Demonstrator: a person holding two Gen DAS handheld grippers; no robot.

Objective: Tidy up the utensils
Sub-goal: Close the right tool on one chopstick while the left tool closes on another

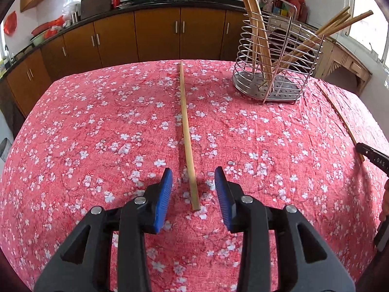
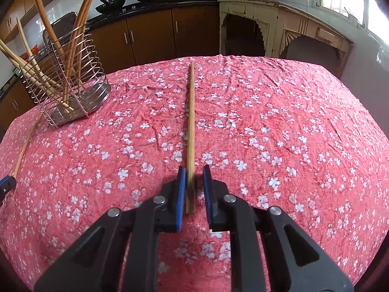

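Two bamboo chopsticks lie flat on the red floral tablecloth. In the left wrist view a pale chopstick (image 1: 184, 121) runs away from me, its near end between the blue pads of my left gripper (image 1: 193, 172), which is open with gaps on both sides. In the right wrist view a darker chopstick (image 2: 190, 112) lies with its near end between the pads of my right gripper (image 2: 194, 169); the jaws stand narrowly apart, with a gap on the right side. A wire utensil holder (image 1: 245, 80) (image 2: 97, 95) stands at the back with several chopsticks upright in it.
The table's far edge drops off toward brown kitchen cabinets (image 1: 158, 36). A cream wooden cabinet (image 2: 279, 24) stands beyond the table's right corner. Each gripper shows at the edge of the other's view: the right one (image 1: 372, 158), the left one (image 2: 6, 185).
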